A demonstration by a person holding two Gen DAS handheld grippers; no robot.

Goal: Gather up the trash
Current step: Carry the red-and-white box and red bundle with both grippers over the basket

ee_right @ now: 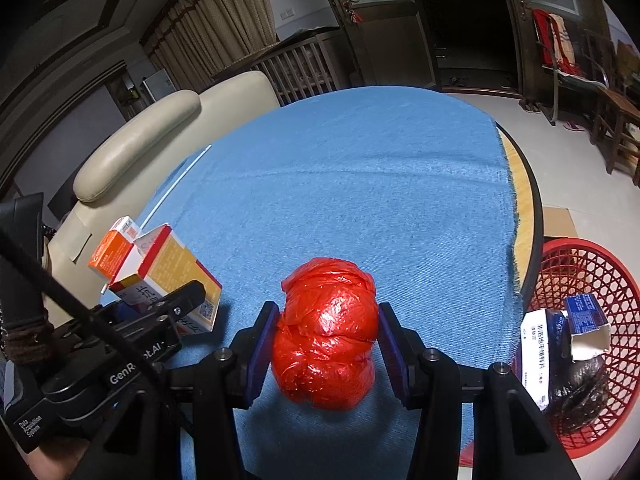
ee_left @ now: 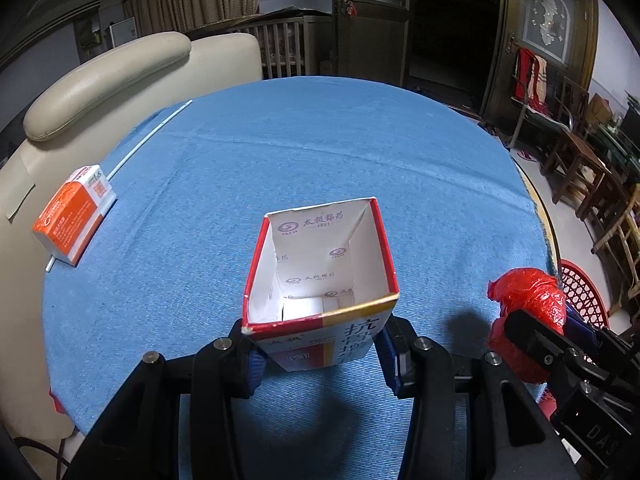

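Note:
My left gripper (ee_left: 320,354) is shut on an opened red, white and yellow medicine box (ee_left: 320,280), held mouth-up above the blue cloth; the same medicine box (ee_right: 176,276) shows at the left of the right wrist view. My right gripper (ee_right: 326,344) is shut on a crumpled red plastic bag ball (ee_right: 326,332), its blue pads pressing both sides. That red ball (ee_left: 528,312) appears at the right of the left wrist view. An orange and white box (ee_left: 74,216) lies on the cloth at the far left, and the orange box (ee_right: 114,250) peeks out behind the held one.
A round table under a blue cloth (ee_right: 360,184) fills both views. A red mesh waste basket (ee_right: 584,344) stands on the floor at the right, holding boxes and a dark bag. A thin white stick (ee_left: 148,140) lies by the cream armchair (ee_left: 112,80). Wooden chairs (ee_left: 592,168) stand far right.

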